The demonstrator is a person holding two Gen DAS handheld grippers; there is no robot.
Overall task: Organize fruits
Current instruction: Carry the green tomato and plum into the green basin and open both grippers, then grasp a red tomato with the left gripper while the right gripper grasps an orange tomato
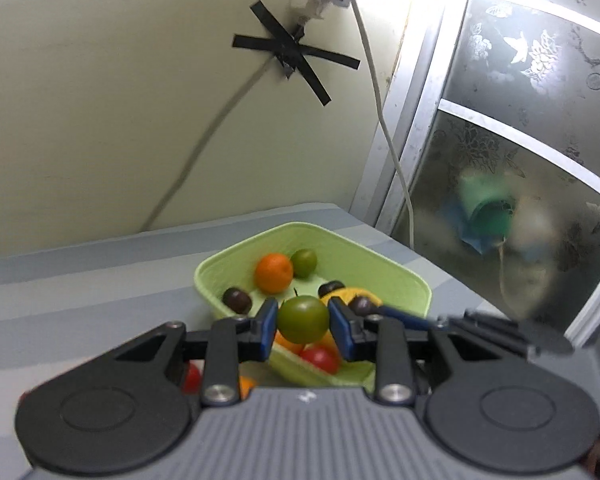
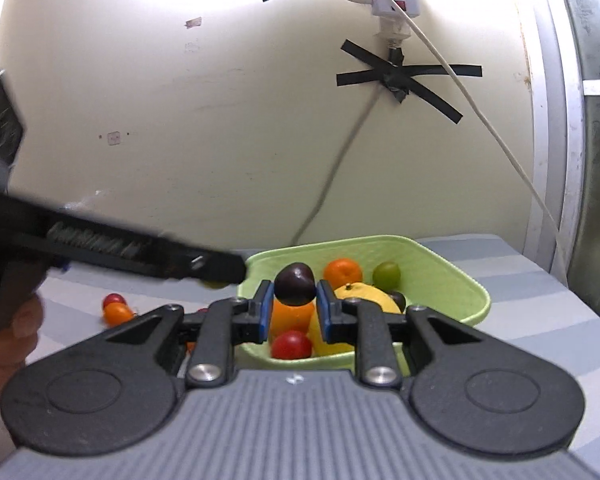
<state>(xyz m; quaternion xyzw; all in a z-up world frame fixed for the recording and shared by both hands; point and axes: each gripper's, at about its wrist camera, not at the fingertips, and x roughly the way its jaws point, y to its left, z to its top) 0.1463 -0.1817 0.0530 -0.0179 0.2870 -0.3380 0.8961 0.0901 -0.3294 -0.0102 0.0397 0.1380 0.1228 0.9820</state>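
1. We are gripping a green plum (image 1: 303,319) in the left gripper (image 1: 303,322); its blue fingers (image 1: 269,330) are pressing on both sides of the fruit, narrow gap.
2. We are holding that plum in the air above the near rim of the green basket (image 1: 396,276).
3. We are clamping a dark purple plum (image 2: 295,284) in the right gripper (image 2: 294,312); its fingers (image 2: 265,312) are touching both sides, also narrow.
4. The purple plum is hanging over the basket's (image 2: 452,272) near-left part.
5. The basket is sitting on a grey striped tabletop (image 2: 540,312), toward the far edge by the wall and close to the right edge.
6. In the basket, in the right wrist view, we are seeing an orange (image 2: 343,274), a second green plum (image 2: 386,275), a yellow lemon-like fruit (image 2: 366,300), a red tomato (image 2: 291,345) and another orange fruit (image 2: 292,315) under the held plum.
7. Outside the basket, toward the tabletop's left side, a small red fruit (image 2: 114,300) and a small orange fruit (image 2: 118,313) are lying, touching each other.
8. The left gripper's black body (image 2: 140,252) is crossing the right wrist view from the left, blurred; a hand (image 2: 8,340) is holding it.
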